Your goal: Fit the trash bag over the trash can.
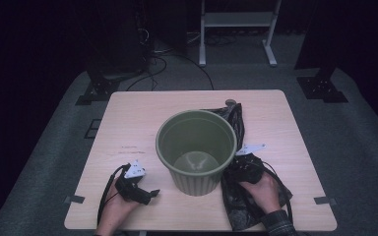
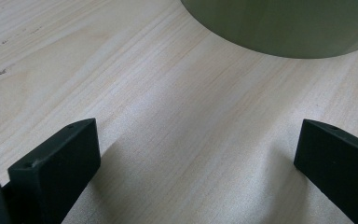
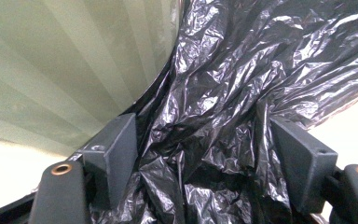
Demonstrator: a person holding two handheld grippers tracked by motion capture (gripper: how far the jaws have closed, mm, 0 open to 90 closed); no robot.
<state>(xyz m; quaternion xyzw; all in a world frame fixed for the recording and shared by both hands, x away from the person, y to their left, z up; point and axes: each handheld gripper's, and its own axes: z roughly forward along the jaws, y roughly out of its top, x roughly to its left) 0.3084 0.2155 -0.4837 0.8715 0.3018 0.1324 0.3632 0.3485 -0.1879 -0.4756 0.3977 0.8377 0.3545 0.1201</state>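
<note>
Right tool [image 3: 203,154] low over black bag [image 3: 223,93], jaws apart, beside green bin [image 1: 197,147].

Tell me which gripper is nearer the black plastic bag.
Right. The right gripper has the black plastic bag bunched between its open jaws, beside the green bin. The left gripper rests on the table across the bin.

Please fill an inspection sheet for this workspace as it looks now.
Surface: pale wooden table, faint marks at its left.
Job's things: ribbed green plastic bin upright, nothing inside; crumpled black plastic bag beside it on the table.
Clutter: nothing seen.
Grippers: left gripper open over bare wood; right gripper open, bag folds between its jaws.
Cables: black cable loops from the left gripper.
Surroundings: grey carpet, white stand.
</note>
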